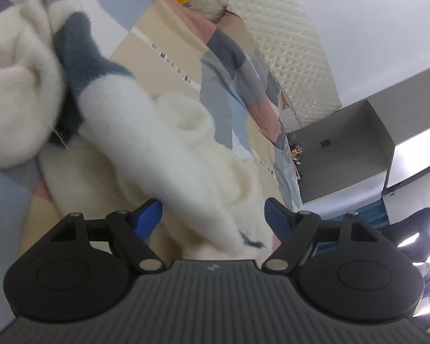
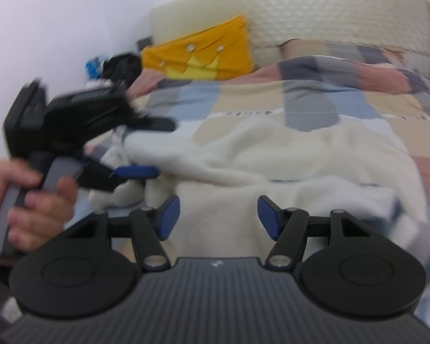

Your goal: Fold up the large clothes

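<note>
A fluffy cream sweater (image 2: 272, 154) with grey-blue patches lies crumpled on a patchwork bed cover (image 2: 243, 97). In the left wrist view a white sleeve (image 1: 157, 149) of the sweater (image 1: 20, 94) runs down between the blue pads of my left gripper (image 1: 213, 215). The jaws stand wide and the right-hand pad is clear of the cloth. The right wrist view shows the left gripper (image 2: 163, 147) at the sweater's left edge, with cloth between its fingers. My right gripper (image 2: 218, 215) hovers open over the cream fabric, with nothing pinched.
A hand (image 2: 40, 200) grips the left gripper's handle. A yellow crown pillow (image 2: 203, 54) leans on the quilted cream headboard (image 2: 329, 14). Dark items (image 2: 123, 63) sit beside the bed at the wall. A grey cabinet (image 1: 338, 149) stands past the bed's edge.
</note>
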